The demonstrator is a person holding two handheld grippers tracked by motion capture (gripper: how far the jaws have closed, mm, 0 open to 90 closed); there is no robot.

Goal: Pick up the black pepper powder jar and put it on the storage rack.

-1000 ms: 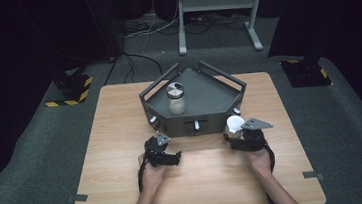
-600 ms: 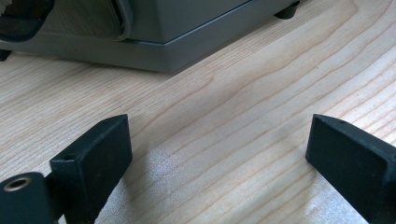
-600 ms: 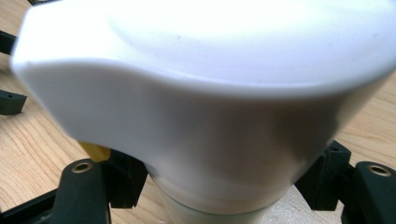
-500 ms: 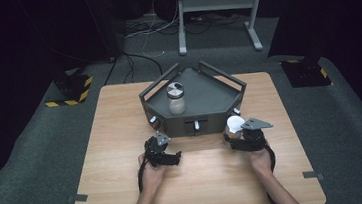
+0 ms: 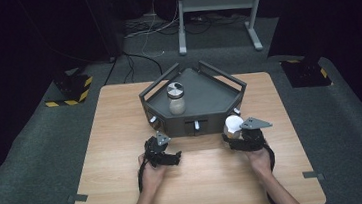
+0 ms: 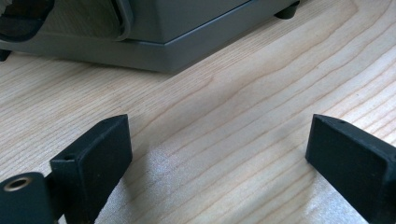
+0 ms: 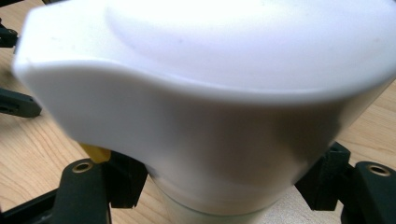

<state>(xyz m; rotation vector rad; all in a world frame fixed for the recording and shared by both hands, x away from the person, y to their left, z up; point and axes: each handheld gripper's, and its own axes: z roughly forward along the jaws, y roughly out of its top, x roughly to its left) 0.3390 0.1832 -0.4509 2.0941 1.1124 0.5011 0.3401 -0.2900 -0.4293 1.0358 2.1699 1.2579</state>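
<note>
Right claw clamped on a white-capped container at the front right of the grey tray; left claw released and idle.

The right claw (image 5: pixel 236 136) grips the white-capped, pale-bodied plastic container (image 7: pixel 205 102) just below its wide cap, at the near right corner of the dark grey angular tray (image 5: pixel 209 107) on the light wooden table (image 5: pixel 120 118). The left claw (image 6: pixel 219 154) rests over bare wood before the tray, jaws wide apart and holding nothing. A clear glass jar with a grey-and-white lid (image 5: pixel 175 98) stands inside the tray. Risk, as judged: the smooth, rounded body could slip or tilt in the jaws on lifting, and the overhanging cap could strike the tray's raised rail during placement, or knock the jar. No brand, label or writing is legible on any item.
</note>
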